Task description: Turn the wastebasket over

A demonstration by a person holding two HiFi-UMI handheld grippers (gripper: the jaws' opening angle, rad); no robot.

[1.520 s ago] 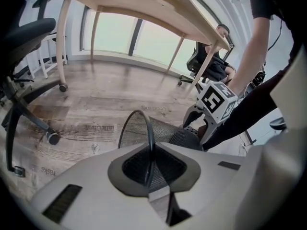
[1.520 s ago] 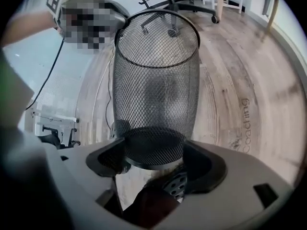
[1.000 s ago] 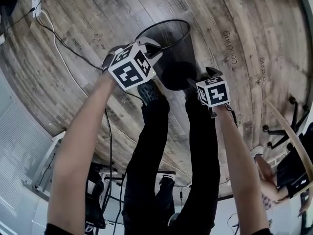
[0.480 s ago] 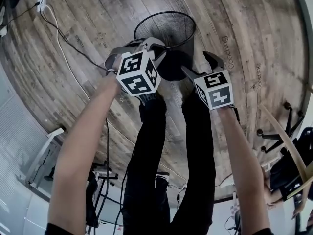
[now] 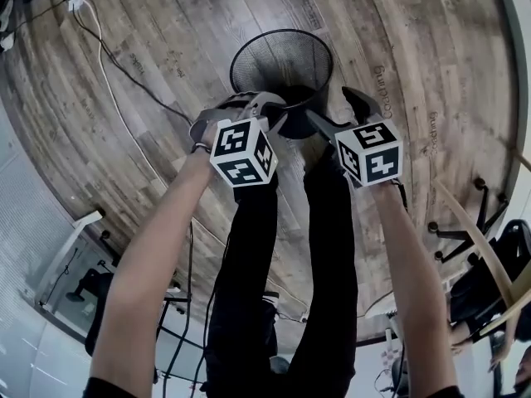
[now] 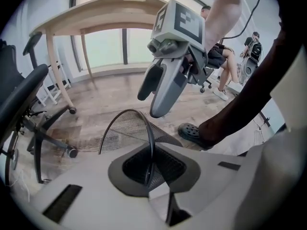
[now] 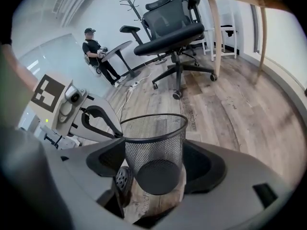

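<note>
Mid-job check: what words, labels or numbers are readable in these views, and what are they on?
"Coaching": printed on the wooden floor planks beside the wastebasket; other floor prints are too blurred to read.
Left marker cube and right marker cube: square patterns only, no letters.
Wastebasket: no label visible.

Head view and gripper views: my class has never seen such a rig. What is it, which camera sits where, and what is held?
There is no robot: a person holds a two-jaw gripper in each hand. The head view looks down from the person's head to a wooden floor. Each gripper view looks along that gripper's own jaws. The left gripper is shut on the rim of a black mesh wastebasket, mouth up. The right gripper flanks the basket's lower body with its jaws; whether they press is unclear.
</note>
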